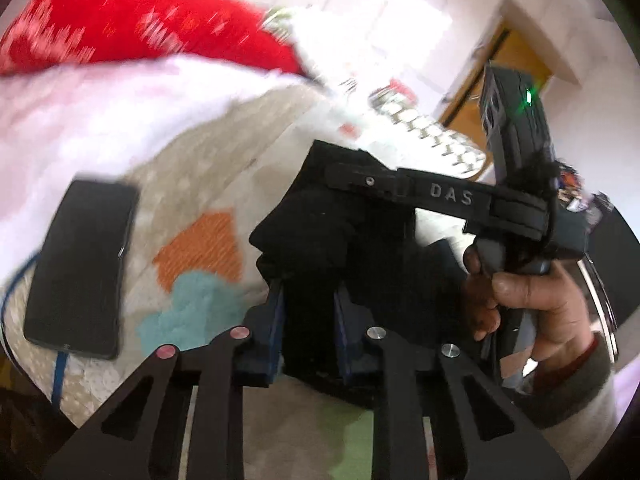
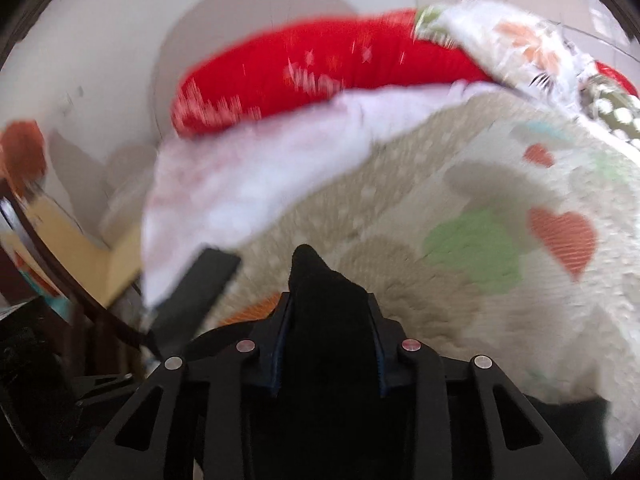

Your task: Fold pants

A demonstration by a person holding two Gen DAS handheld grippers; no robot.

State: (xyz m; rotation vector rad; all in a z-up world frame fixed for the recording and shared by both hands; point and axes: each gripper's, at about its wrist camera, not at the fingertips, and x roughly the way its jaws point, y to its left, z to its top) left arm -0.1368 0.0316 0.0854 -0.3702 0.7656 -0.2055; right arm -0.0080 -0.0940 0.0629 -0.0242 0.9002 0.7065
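both views are motion-blurred, so the fabric detail is mostly lost. left wrist view, left to right: phone [image 1: 80,268] lies flat on the bedspread [image 1: 208,168], its lower edge near a blue cable [image 1: 59,372] that is cut off by the frame. red pillow [image 1: 140,24] at the top is smeared, pattern unreadable. left gripper [image 1: 308,304] has its jaws narrowed onto a bunch of the black pants [image 1: 332,220]; the cloth rises out from between the pads and hides the fingertips. the pants' full shape can't be made out, just a dark lump. right of it, the right gripper [image 1: 360,178] reaches across and meets the same cloth at its top; a hand [image 1: 532,300] holds its handle, and its tip is lost in the black fabric.

right wrist view, left to right: left edge is dark clutter, hard to identify. phone [image 2: 192,292] is partly under a white sheet [image 2: 248,184]. right gripper [image 2: 326,320] is clamped on pants [image 2: 320,292], a black peak poking up between the pads, the rest hidden below the fingers. bedspread [image 2: 500,280] with hearts fills the right side, blurry.
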